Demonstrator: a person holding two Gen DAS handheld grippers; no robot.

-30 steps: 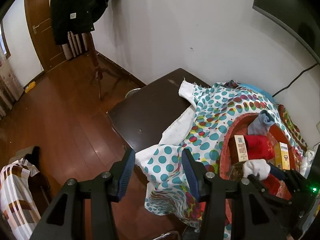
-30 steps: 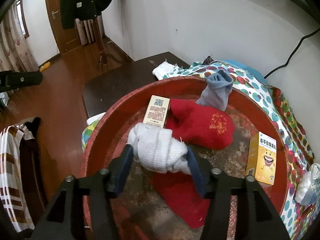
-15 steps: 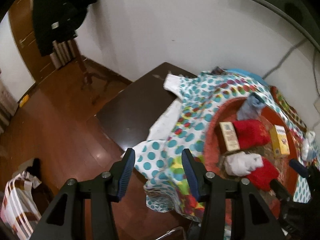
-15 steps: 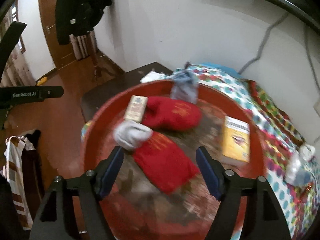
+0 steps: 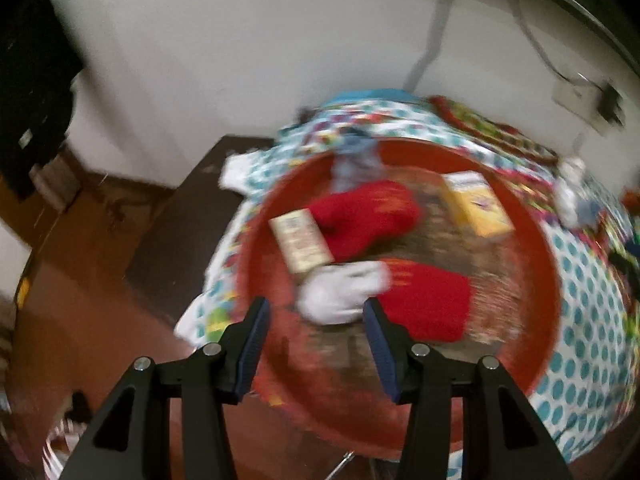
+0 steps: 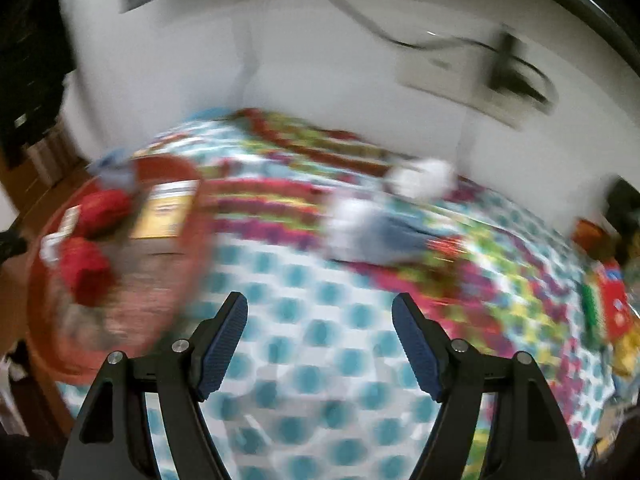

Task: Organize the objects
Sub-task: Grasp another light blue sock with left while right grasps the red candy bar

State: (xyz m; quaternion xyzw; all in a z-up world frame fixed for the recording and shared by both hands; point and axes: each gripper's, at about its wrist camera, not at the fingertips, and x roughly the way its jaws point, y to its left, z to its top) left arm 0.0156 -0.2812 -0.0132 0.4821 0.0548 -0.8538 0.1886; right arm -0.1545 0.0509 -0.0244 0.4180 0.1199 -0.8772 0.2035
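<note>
A dotted cloth [image 6: 320, 360] covers the table, bearing a red basin [image 5: 544, 280] that gathers socks and boxes, with a white sock [image 5: 340, 292] just ahead of the left tongs [image 5: 316, 320], spread empty like the right tongs [image 6: 320, 320], probably for sorting.

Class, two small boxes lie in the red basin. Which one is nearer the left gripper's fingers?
The beige box, at the basin's left side beside the upper red sock. The yellow box lies farther back, to the right.
</note>
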